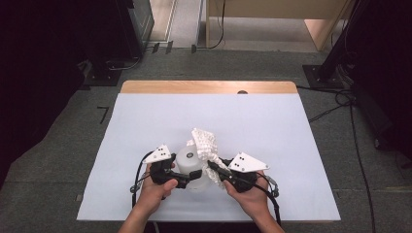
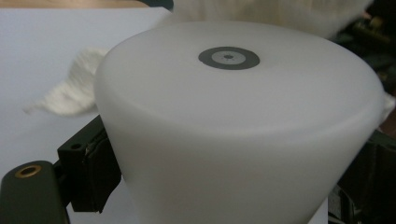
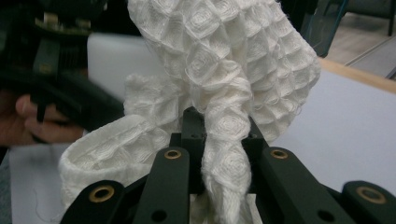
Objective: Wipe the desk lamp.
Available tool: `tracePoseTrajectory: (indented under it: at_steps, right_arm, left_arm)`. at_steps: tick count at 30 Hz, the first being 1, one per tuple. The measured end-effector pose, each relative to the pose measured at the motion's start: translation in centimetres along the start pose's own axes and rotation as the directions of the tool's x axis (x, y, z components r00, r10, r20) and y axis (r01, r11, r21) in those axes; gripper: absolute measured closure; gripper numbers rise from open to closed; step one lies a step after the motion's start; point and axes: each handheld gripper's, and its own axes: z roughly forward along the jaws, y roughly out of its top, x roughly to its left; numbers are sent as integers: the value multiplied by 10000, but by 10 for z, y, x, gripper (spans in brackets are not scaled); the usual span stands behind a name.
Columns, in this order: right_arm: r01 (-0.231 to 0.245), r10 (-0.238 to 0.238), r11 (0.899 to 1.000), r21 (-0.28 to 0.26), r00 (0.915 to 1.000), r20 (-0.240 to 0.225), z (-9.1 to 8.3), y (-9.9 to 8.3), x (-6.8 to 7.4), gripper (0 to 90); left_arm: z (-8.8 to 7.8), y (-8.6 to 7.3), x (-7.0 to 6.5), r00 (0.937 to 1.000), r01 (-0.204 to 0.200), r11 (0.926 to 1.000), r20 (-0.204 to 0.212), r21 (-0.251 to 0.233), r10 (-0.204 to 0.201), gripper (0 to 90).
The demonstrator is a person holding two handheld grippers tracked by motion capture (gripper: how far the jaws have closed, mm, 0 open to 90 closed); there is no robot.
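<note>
There is one white cloth (image 1: 205, 143) and one white plastic container (image 1: 188, 160), with two grippers working on them. The cloth has a waffle pattern and is bunched up, rising just above the container near the front middle of the table (image 1: 272, 145). The right gripper (image 1: 212, 166) is clamped on a twisted fold of the cloth. The left gripper (image 1: 193, 175) is clamped around the container. The table has a pale sheet on it; the floor is grey carpet.

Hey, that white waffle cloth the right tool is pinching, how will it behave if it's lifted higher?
The waffle-weave cloth probably stays floppy: it bunches and twists between the right tool jaws. Likely light, since a thin pinch holds it up. Its loose folds may drag against the white cup.
</note>
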Motion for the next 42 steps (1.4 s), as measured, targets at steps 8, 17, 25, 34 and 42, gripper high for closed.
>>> tracePoseTrajectory:
  at_steps: [8, 17, 25, 34, 42]
  right_arm:
    - [354, -325, 9935, 1079, 9991, -289, 14, -11, 1, 785]
    - [703, -546, 9785, 1940, 9949, -852, 25, -18, 6, 785]
    - [529, -515, 9948, 869, 9985, -180, 9, -4, 3, 785]
    - [432, -438, 9986, 303, 9989, 180, 0, 1, 1, 784]
    - [155, -191, 9927, 1194, 9994, 288, 10, -9, -6, 783]
  left_arm:
    - [-14, 4, 8, 9991, 349, 9981, -219, -515, -361, 85]
    - [-28, 7, 17, 9977, 478, 9948, -441, -903, -519, 85]
    - [-6, 3, 2, 9991, -320, 9995, -269, 30, 321, 85]
    - [3, 0, -4, 9970, -668, 9964, -359, 516, 687, 85]
    - [-2, 2, 2, 9961, -613, 9980, -631, 158, 621, 85]
